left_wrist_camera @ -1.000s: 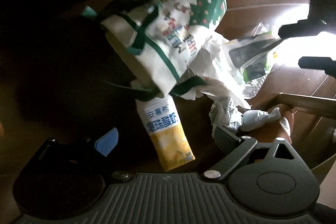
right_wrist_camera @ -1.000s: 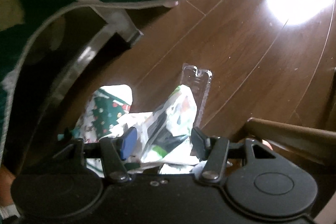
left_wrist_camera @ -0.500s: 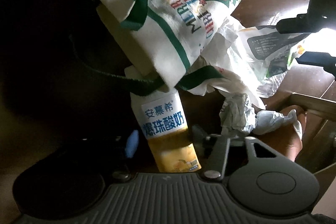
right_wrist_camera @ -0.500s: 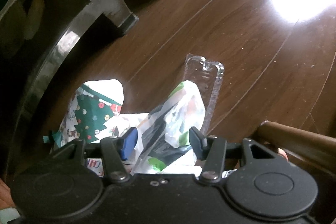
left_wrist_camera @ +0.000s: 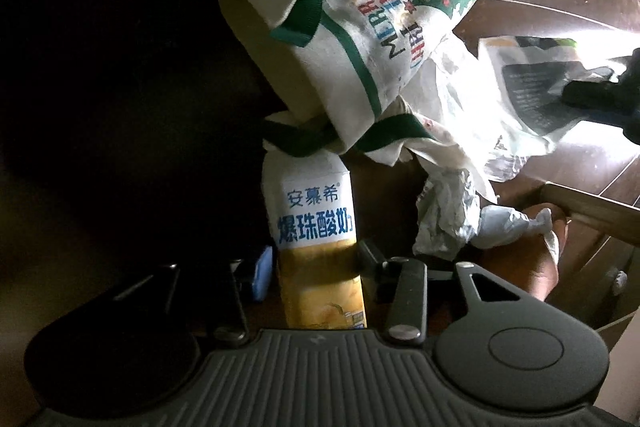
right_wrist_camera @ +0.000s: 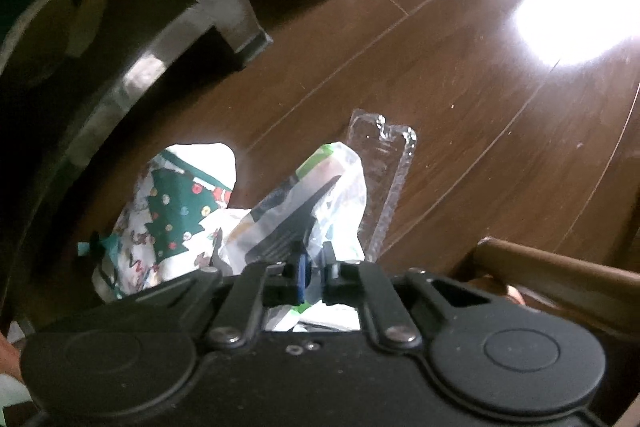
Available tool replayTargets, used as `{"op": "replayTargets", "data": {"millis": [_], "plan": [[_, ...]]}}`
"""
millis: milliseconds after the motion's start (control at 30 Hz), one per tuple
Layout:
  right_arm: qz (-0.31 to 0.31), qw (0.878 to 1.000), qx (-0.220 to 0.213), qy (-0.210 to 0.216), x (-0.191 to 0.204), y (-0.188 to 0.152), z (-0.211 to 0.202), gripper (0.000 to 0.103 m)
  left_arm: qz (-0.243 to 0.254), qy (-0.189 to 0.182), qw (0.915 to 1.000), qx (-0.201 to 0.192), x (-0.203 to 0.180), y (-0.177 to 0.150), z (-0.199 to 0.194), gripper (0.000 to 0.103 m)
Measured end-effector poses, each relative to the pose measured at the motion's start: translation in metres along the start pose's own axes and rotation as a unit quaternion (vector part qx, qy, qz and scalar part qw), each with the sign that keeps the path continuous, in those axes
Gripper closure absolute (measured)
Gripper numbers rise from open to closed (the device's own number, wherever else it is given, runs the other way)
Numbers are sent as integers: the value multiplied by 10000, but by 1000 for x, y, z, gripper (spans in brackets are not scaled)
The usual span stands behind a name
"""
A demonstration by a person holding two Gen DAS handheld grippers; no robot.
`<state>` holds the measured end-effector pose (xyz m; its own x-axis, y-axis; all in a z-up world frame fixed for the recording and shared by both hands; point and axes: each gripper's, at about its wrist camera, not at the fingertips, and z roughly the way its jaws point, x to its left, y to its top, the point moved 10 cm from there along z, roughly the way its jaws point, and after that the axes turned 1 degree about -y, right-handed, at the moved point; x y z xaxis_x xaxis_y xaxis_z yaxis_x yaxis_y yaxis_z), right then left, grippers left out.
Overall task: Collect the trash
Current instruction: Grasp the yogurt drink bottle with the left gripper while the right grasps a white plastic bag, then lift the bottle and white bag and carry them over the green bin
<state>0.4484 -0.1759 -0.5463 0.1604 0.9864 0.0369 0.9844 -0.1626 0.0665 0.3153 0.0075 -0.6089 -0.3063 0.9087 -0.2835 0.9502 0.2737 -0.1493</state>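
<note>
A yoghurt carton (left_wrist_camera: 316, 223), white with blue print above and yellow below, lies on the dark wood floor, its top tucked under a Christmas tote bag (left_wrist_camera: 380, 27). My left gripper (left_wrist_camera: 316, 263) has the carton between its jaws, which are closing, and both pads touch its sides. In the right wrist view my right gripper (right_wrist_camera: 314, 263) is closing, pinching a printed plastic wrapper (right_wrist_camera: 320, 195) between its pads. That wrapper (left_wrist_camera: 528, 95) also shows at the right of the left wrist view, under the dark shape of the right gripper.
A clear blister pack (right_wrist_camera: 384, 163) lies flat beside the wrapper. Crumpled paper and film (left_wrist_camera: 448, 219) sit right of the carton, with a white plastic bag (left_wrist_camera: 460, 99) spilling from the tote bag (right_wrist_camera: 172, 211). A wooden rail (right_wrist_camera: 560, 267) and a metal furniture leg (right_wrist_camera: 224, 7) stand close by.
My left gripper came down over the carton and its jaws closed from wide apart onto its sides. My right gripper's jaws closed onto the printed wrapper.
</note>
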Motion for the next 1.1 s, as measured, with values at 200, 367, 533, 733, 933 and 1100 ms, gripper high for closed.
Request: {"op": "replayTargets", "data": {"millis": [200, 367, 533, 733, 933, 1100], "plan": [[-33, 9999, -123, -85, -3, -11, -34, 98, -149, -4, 9999, 15, 1, -17, -27, 61], [-120, 9993, -342, 48, 3, -24, -78, 98, -337, -64, 9994, 7, 2, -35, -60, 61], [-325, 9971, -635, 248, 11, -43, -128, 98, -417, -79, 9990, -147, 1, -54, -100, 61], [-666, 9908, -1069, 501, 16, -68, -192, 98, -395, -292, 9972, -558, -7, -75, -162, 61], [-960, 9792, -1650, 688, 13, -89, -262, 98, -307, -589, 9907, -1183, -23, -97, -230, 61], [-1330, 9612, -2264, 842, 6, -110, -327, 98, -93, -886, 9815, -1697, -48, -113, -292, 61]]}}
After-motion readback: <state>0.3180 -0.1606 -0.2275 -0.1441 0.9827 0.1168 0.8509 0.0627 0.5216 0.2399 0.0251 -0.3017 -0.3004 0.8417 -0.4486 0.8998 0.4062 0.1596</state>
